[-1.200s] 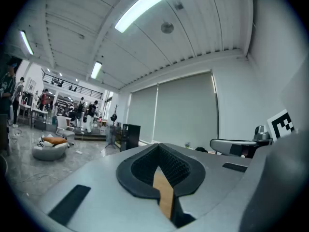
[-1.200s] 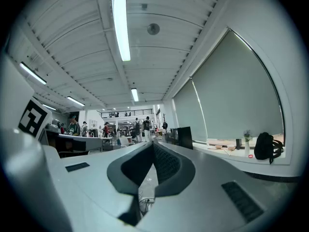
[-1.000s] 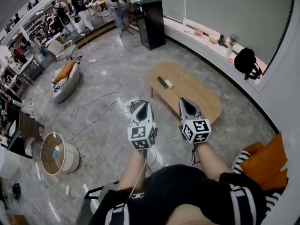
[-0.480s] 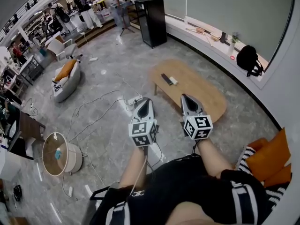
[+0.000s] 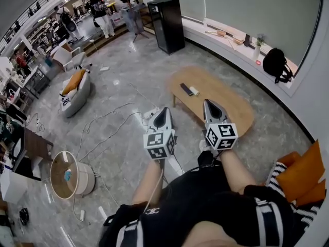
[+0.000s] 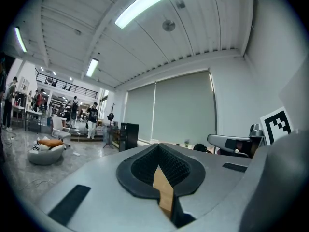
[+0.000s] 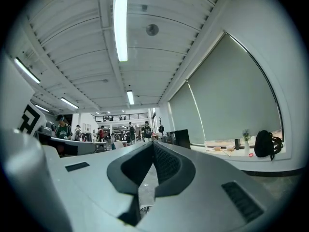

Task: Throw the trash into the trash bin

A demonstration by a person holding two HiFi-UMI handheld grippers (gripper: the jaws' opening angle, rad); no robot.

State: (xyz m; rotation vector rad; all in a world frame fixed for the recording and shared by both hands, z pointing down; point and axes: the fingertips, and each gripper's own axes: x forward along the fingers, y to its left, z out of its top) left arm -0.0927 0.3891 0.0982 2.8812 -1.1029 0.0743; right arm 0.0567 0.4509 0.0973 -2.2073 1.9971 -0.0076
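In the head view both grippers are held level in front of me, side by side, over the grey floor. My left gripper [image 5: 163, 116] is shut with nothing in it; in the left gripper view its jaws [image 6: 159, 154] meet at the tip. My right gripper [image 5: 209, 107] is shut and empty too, its jaws [image 7: 153, 147] together. Just past them stands an oval wooden coffee table [image 5: 226, 104] bearing a black remote [image 5: 185, 89] and a small white thing [image 5: 194, 91]. A round open bin [image 5: 69, 175] with something blue inside stands on the floor at the far left.
Cables [image 5: 105, 122] and a power strip [image 5: 150, 113] trail across the floor left of the grippers. A beanbag [image 5: 74, 90] lies farther left, a tall black cabinet [image 5: 165, 18] at the back. An orange cushion [image 5: 303, 171] is at right, a black backpack [image 5: 277, 65] on the window ledge.
Both grippers have moved forward together toward the wooden table, and the whole view has shifted with them. Their jaws have stayed shut.
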